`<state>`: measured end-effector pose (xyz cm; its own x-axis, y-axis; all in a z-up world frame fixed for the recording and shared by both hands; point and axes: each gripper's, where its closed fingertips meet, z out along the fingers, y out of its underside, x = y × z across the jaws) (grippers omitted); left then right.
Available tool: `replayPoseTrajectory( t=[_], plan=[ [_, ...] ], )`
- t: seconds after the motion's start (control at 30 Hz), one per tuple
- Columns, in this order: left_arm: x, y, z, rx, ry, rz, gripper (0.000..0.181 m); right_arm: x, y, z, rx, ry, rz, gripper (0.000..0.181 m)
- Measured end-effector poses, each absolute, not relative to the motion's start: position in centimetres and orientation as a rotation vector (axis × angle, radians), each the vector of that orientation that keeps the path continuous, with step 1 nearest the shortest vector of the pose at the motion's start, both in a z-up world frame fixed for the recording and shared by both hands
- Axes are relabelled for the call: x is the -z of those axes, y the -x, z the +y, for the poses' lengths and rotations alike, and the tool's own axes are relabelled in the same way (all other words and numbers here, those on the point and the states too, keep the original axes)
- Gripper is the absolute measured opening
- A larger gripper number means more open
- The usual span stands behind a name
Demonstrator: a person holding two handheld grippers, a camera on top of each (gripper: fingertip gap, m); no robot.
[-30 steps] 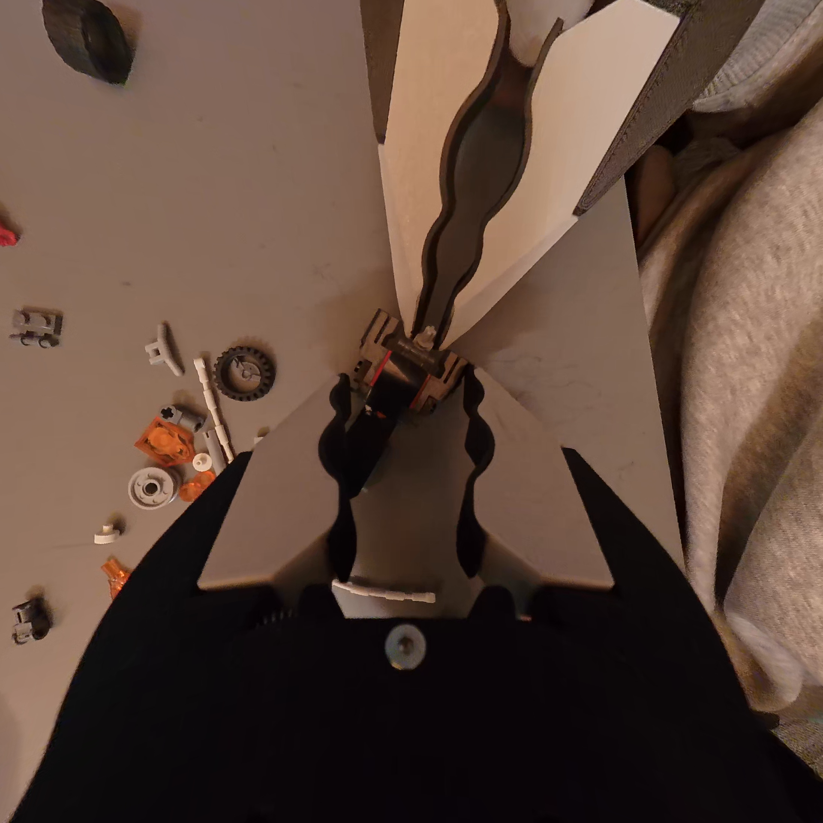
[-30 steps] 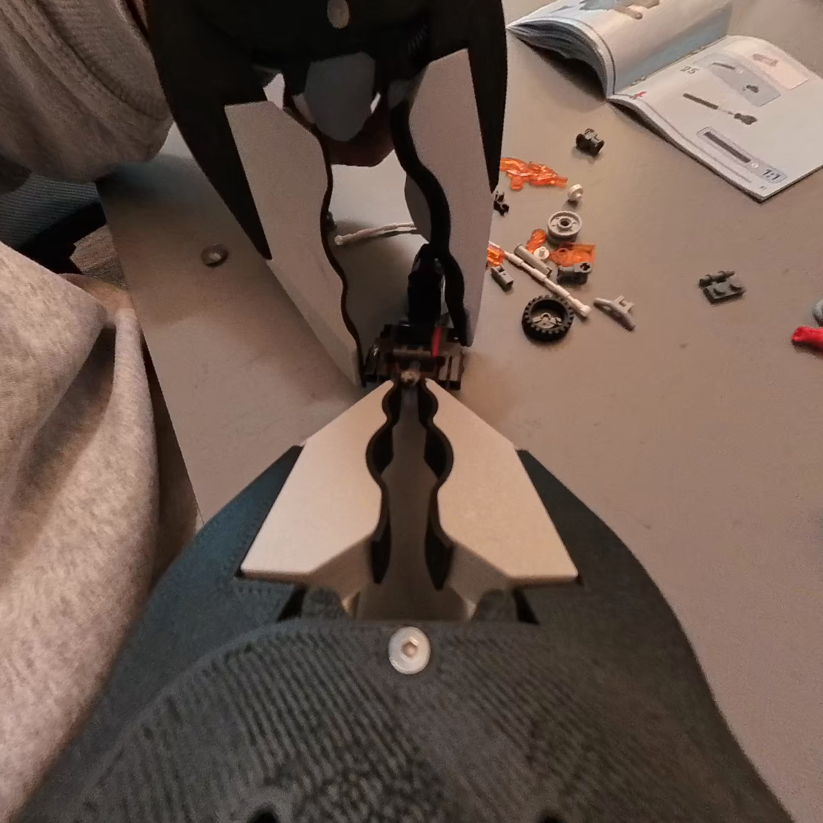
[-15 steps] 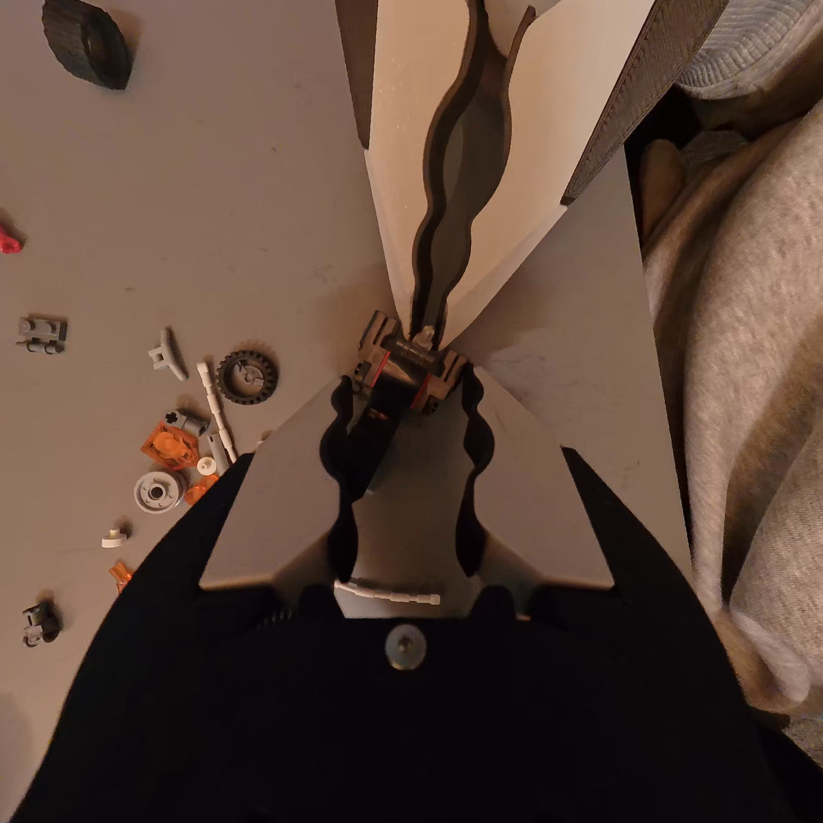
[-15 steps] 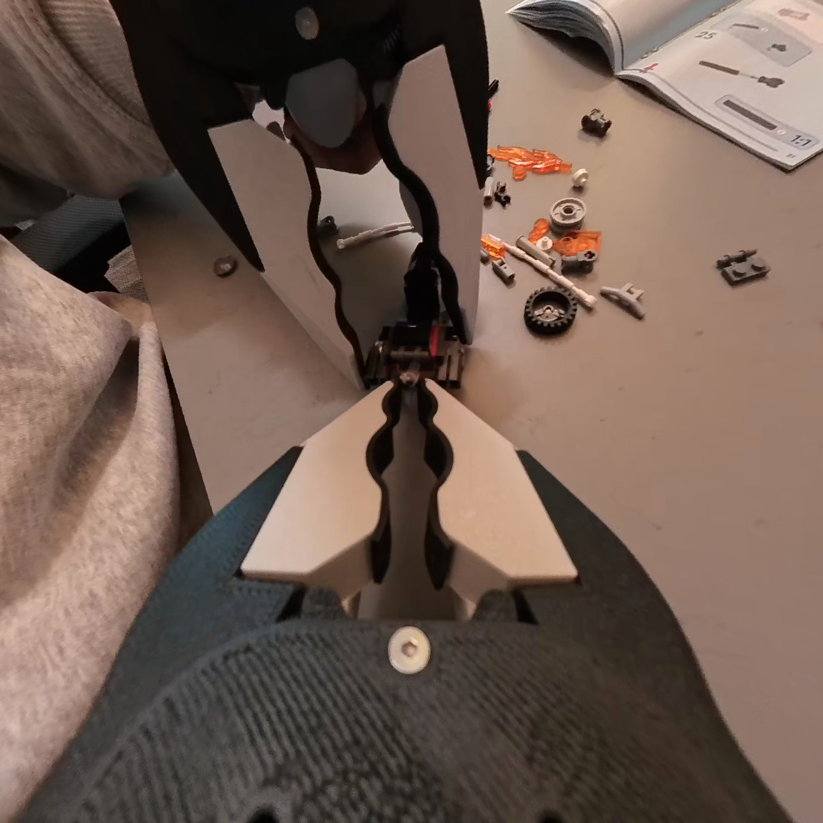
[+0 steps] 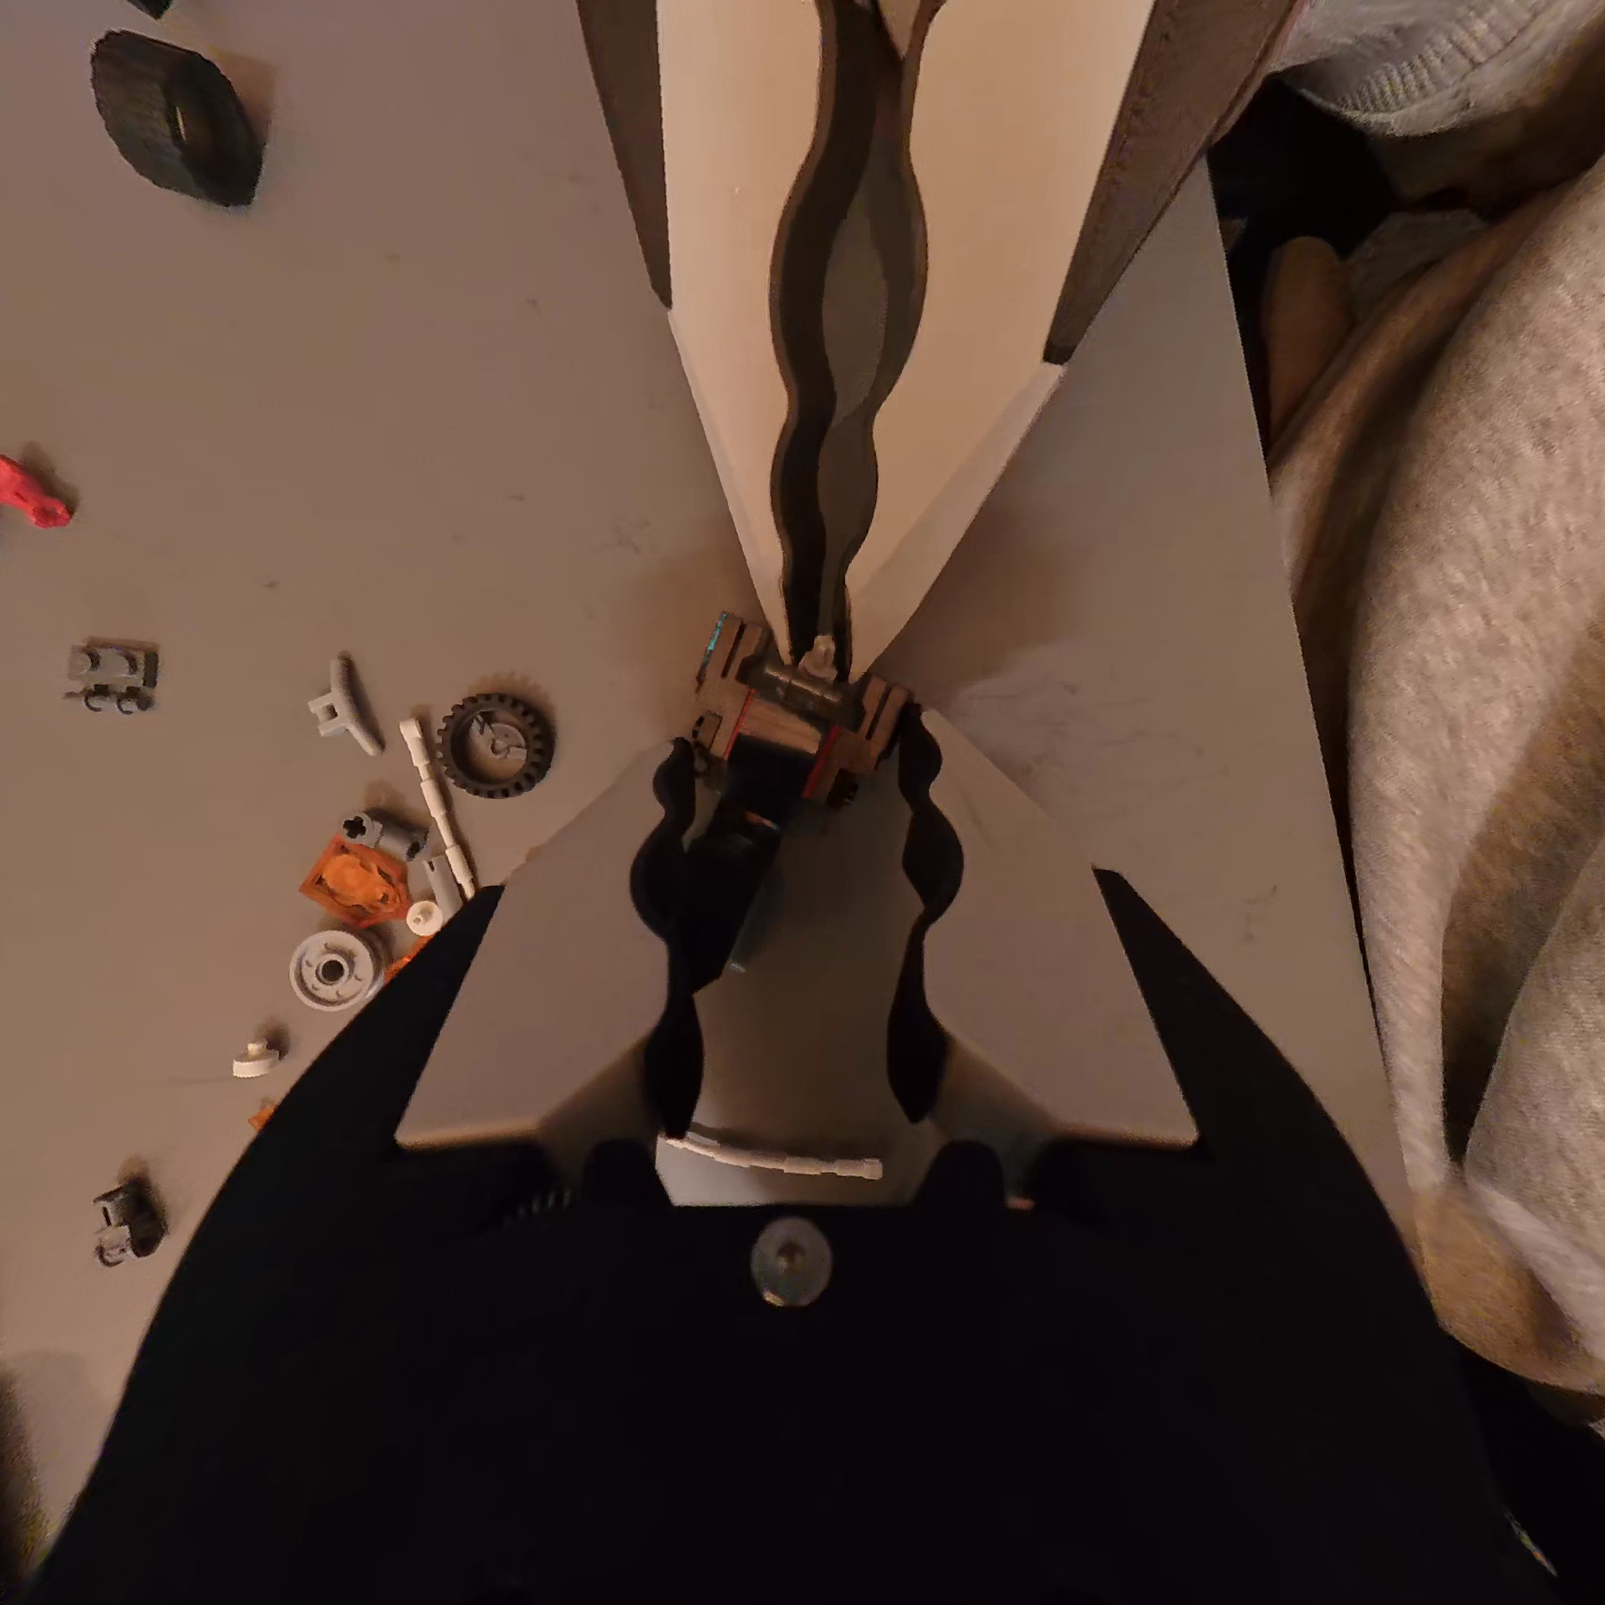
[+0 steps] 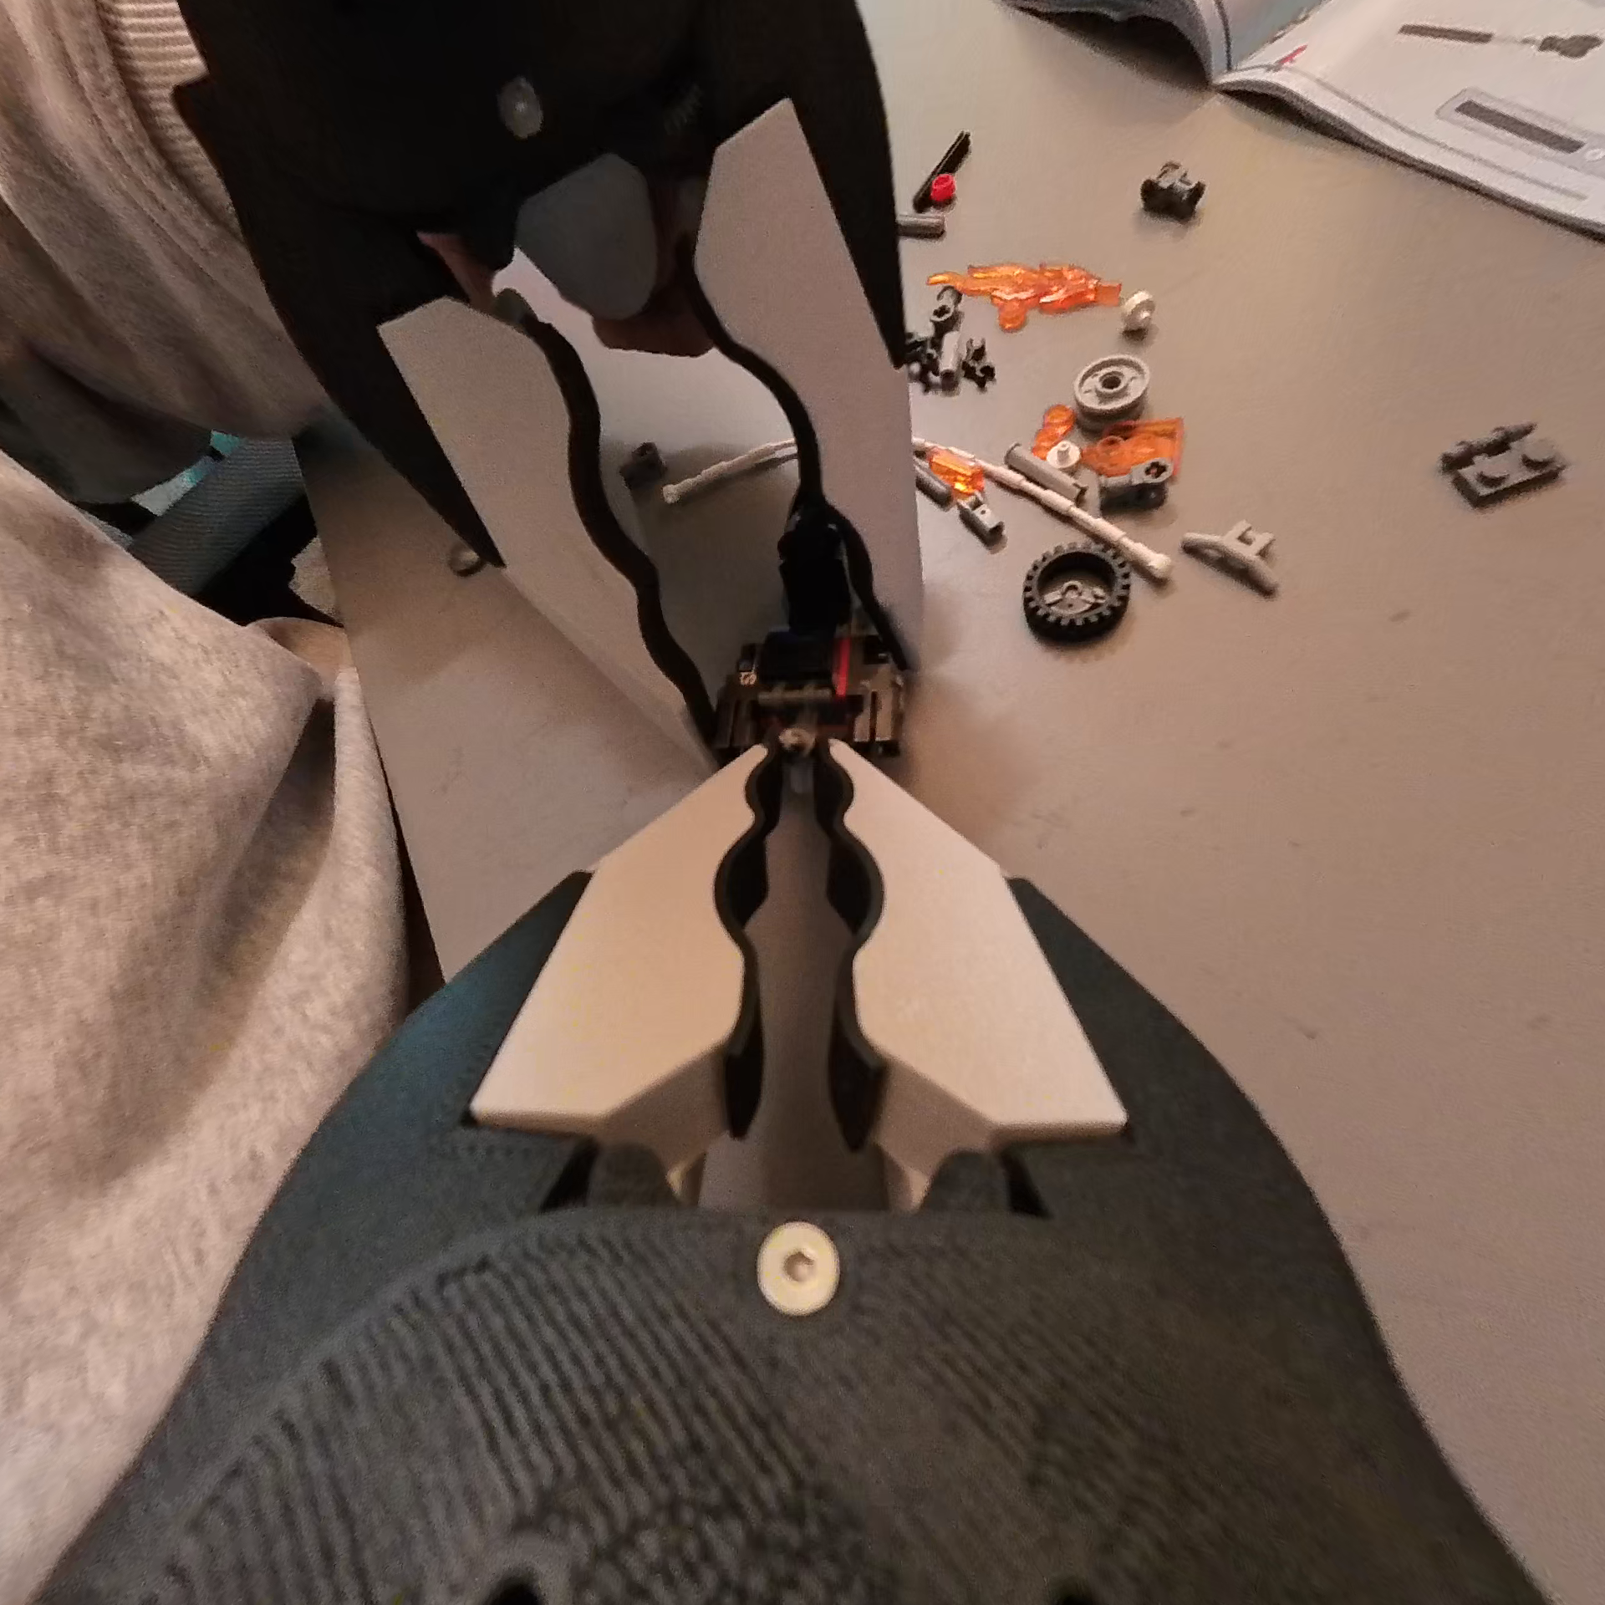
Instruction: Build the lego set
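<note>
Dark-grey and black brick sub-assembly with red stripes [image 5: 795, 725] sits on the grey surface [image 5: 391, 391], directly at the tips of both tools. Left hand-held gripper [image 5: 795, 756]: fingers spread wide, bracketing the assembly's two ends; whether they press it cannot be told, so recorded as released. Right hand-held gripper [image 6: 799, 751]: tips nearly together, clenched on a small pale-grey peg [image 6: 795, 747] that touches the assembly's near face. Key relation: peg lies straight ahead of the right tool, its long axis roughly along that tool's fingers, pointing into the assembly and toward the opposing left tool; right is the nearer one to the peg. Judgement: coming move is a straight push along this axis, left tool bracing. Room: surface edge and a grey sleeve [image 6: 174, 782] close on the right tool's left side; loose parts, a small black toothed tyre [image 6: 1077, 595] and orange translucent pieces [image 6: 1025, 287], lie off to its right, apart from the work.
</note>
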<state>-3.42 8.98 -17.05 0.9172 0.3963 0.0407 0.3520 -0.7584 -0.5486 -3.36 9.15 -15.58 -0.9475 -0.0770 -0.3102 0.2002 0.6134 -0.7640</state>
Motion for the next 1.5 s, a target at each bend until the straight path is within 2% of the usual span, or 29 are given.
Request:
replayPoseTrajectory(
  t=[0.47,0.67,1.03,1.5],
  plan=[
    [17.1,3.4,8.8,-0.107,2.513,-0.534,0.048,15.8,3.2,9.1,1.3,0.025,2.626,0.005],
    [17.4,2.7,9.0,-0.016,2.484,-0.553,0.058,15.8,2.9,9.1,1.305,0.058,2.633,0.005],
    [17.0,2.6,8.6,-0.077,2.492,-0.419,0.043,15.7,2.8,9.1,1.302,0.071,2.626,0.005],
    [17.1,2.0,8.6,-0.076,2.451,-0.452,0.041,15.7,2.4,9.0,1.28,0.073,2.599,0.005]
  ],
)
